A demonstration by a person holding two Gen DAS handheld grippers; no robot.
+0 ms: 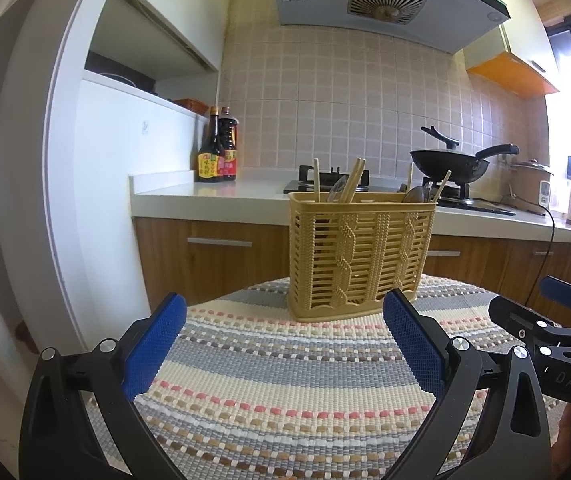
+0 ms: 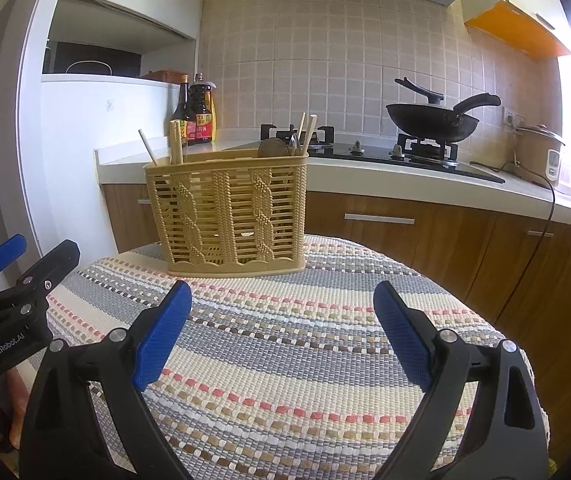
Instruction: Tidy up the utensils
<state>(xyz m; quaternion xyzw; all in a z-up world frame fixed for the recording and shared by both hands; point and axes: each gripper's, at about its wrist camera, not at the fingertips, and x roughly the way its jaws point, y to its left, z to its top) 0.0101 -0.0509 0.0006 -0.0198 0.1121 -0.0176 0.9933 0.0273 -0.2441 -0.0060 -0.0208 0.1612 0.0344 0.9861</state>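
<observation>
A tan plastic utensil basket (image 1: 359, 254) stands upright at the far edge of a round table covered by a striped woven mat (image 1: 281, 380). Wooden chopsticks (image 1: 354, 181) and spoons (image 1: 416, 194) stick out of its top. My left gripper (image 1: 285, 304) is open and empty, just in front of the basket. The basket also shows in the right wrist view (image 2: 231, 210), with chopsticks (image 2: 176, 142) and spoons (image 2: 273, 148) in it. My right gripper (image 2: 283, 294) is open and empty, a short way before the basket. Each gripper shows at the other view's edge.
Behind the table runs a kitchen counter (image 2: 365, 170) with wooden drawers, two sauce bottles (image 1: 218, 150), a gas hob with a black wok (image 2: 431, 120), a rice cooker (image 2: 537, 152) and a kettle. A black cable (image 2: 541, 232) hangs down the cabinet front. A white fridge (image 1: 97, 184) stands left.
</observation>
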